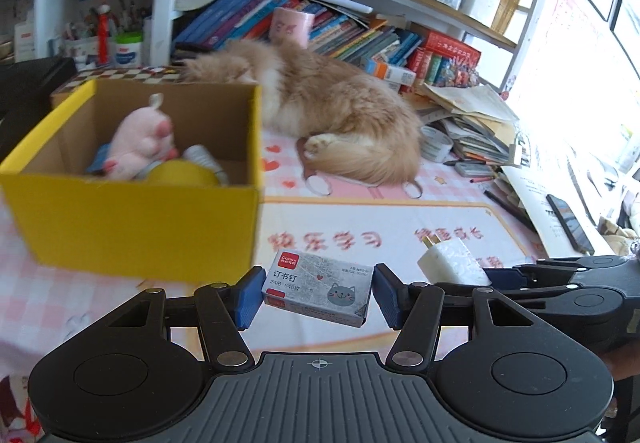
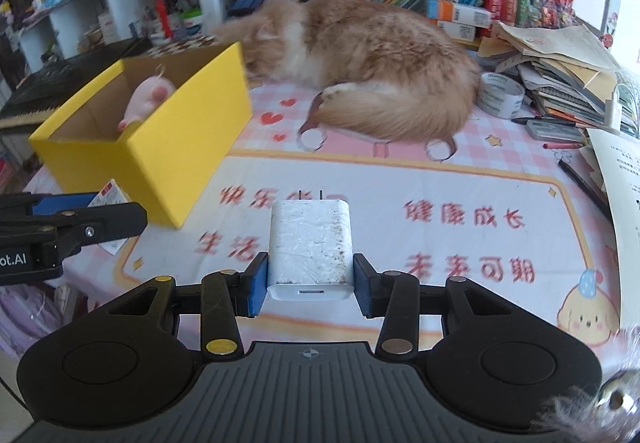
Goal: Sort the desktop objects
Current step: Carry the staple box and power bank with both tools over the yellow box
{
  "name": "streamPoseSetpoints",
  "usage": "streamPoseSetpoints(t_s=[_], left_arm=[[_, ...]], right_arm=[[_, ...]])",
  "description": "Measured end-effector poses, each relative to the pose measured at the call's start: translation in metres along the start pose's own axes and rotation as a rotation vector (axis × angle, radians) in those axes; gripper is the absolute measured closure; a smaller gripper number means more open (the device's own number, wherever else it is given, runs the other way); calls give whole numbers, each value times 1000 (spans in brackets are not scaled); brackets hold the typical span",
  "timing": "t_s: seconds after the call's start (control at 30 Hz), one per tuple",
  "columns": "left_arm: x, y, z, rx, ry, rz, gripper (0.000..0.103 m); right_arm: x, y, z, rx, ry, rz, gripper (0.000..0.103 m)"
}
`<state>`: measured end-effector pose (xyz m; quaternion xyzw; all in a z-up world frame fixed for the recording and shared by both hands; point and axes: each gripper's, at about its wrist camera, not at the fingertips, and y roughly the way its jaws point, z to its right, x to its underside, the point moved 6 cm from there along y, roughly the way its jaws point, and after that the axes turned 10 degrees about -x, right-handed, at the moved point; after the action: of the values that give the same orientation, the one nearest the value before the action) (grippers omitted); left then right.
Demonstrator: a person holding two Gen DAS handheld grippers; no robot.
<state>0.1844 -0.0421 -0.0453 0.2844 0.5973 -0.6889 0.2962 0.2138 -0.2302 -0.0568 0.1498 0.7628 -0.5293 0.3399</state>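
Note:
My left gripper point(image 1: 319, 293) is shut on a grey staple box point(image 1: 318, 287) with a cat drawing, held above the desk mat. My right gripper point(image 2: 308, 289) is shut on a white plug charger point(image 2: 310, 247), prongs pointing away. That charger point(image 1: 452, 261) and the right gripper also show at the right of the left wrist view. A yellow cardboard box point(image 1: 132, 227) stands to the left and ahead, open on top, with a pink plush toy point(image 1: 140, 145) and a yellow round thing point(image 1: 182, 173) inside. In the right wrist view the yellow box point(image 2: 172, 139) lies left of centre, with the left gripper beside it.
A fluffy orange cat point(image 2: 360, 63) lies curled on the pink desk mat point(image 2: 400, 195) behind the box. A tape roll point(image 2: 500, 93), stacked papers point(image 2: 560, 75), pens and a phone point(image 1: 570, 223) crowd the right side. Bookshelves point(image 1: 320, 23) rise behind.

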Motion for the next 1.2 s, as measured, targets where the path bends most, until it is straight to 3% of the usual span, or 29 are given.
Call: streamPoseSetpoints(t_s=[0.3,0.6,1.2], left_arm=[[42,-35,-50,-28,-80,-36,45],[72,-68,-87,-80,-93,-54,45],[83,-93,-125,-139,-88,-30,45]], right_arm=[[40,-12,-64,-23,-36,-38,63],[77,-10,-122,-75,-49,-80,63],[80,2,-186,-151,-146,-93,63]])
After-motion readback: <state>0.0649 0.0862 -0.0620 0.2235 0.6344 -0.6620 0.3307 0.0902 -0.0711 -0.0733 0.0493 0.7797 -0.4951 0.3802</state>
